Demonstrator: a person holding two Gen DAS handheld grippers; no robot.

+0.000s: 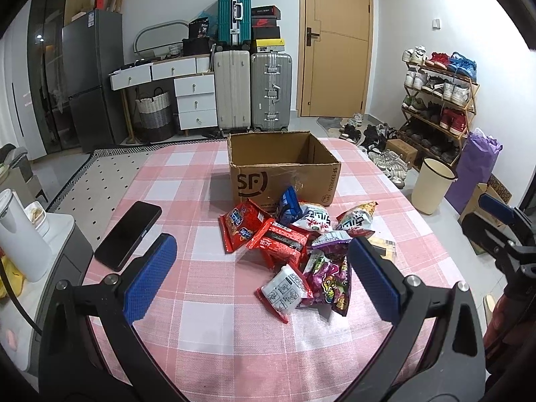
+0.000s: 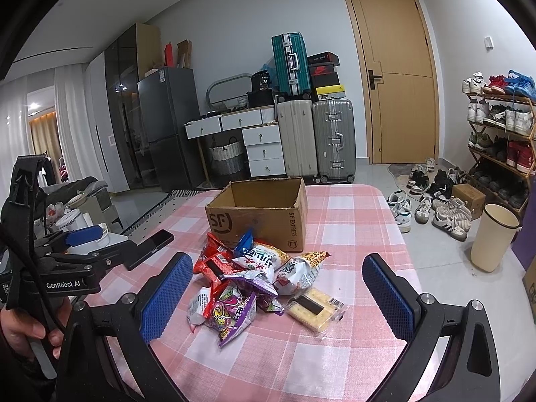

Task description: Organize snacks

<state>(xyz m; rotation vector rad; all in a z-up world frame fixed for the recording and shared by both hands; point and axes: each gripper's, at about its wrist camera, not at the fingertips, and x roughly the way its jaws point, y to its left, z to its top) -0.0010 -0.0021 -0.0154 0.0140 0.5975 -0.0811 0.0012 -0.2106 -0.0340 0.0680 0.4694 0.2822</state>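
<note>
A pile of snack packets lies on the pink checked tablecloth in front of an open, empty SF cardboard box. The pile holds red, blue, white and purple packets. In the right wrist view the pile includes a clear cracker pack at its right, with the box behind. My left gripper is open and empty above the near side of the pile. My right gripper is open and empty, also hovering over the pile.
A black phone lies on the table left of the pile. Off the table stand a cream bin, a shoe rack, suitcases and a side table with a white jug.
</note>
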